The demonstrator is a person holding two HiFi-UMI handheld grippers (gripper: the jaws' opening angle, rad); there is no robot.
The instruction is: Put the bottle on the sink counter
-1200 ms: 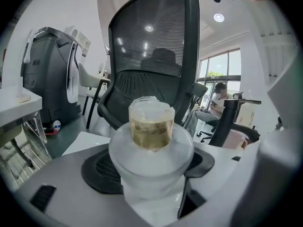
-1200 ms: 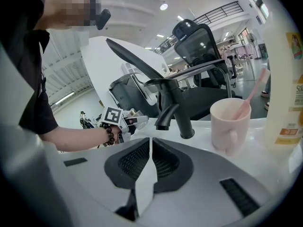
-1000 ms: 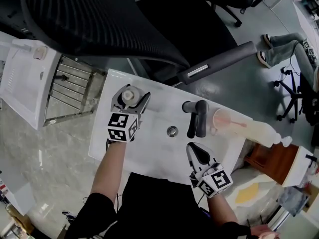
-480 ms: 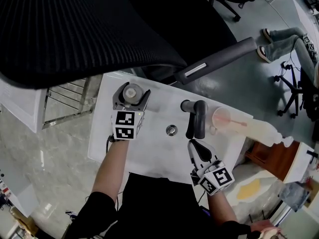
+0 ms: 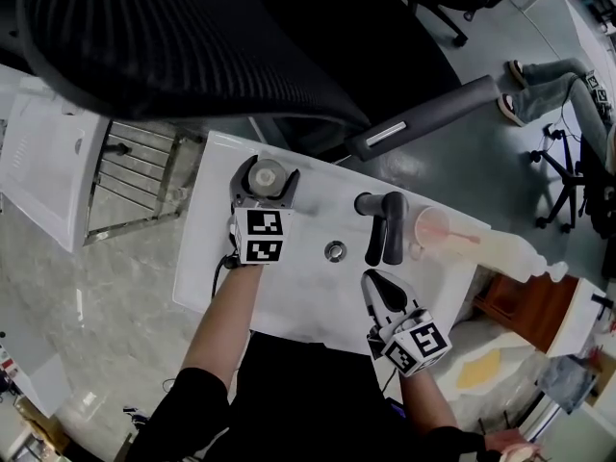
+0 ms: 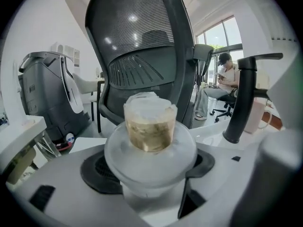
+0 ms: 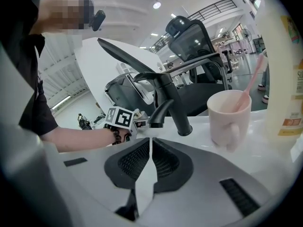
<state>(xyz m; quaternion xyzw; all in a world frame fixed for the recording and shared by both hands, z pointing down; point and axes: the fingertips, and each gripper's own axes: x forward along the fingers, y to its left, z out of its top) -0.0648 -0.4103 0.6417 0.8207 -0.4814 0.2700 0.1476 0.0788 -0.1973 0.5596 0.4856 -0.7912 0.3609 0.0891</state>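
I count two grippers, two bottles, one cup, one toothbrush, one faucet and one drain on my screens. My left gripper (image 5: 262,192) is clamped on the small bottle (image 6: 150,141), its dark pads pressing the rounded translucent body from both sides. The bottle's cap points up and shows yellowish stuff behind its frosted wall. From the head view, that bottle sits over the far left corner of the sink counter (image 5: 289,287), but I cannot tell whether its base is resting on the surface. My right gripper (image 5: 382,292) is closed with only a thin slit between the pads and nothing in it. It hovers over the near right part of the basin, just near of the black faucet (image 5: 385,227). The drain (image 5: 334,251) lies in the middle of the basin, between the two grippers. Just right of the faucet stands the pink cup (image 7: 228,115), and it holds a single pink toothbrush (image 7: 250,82) leaning against its rim. Further right is the second bottle, a larger cream bottle (image 5: 500,250) with a label, standing just beside the cup. Beyond the counter's far edge is one big black mesh chair (image 5: 192,37), with a metal rack (image 5: 135,176) on the floor to the left. A seated person's legs (image 5: 553,85) show at the far right.
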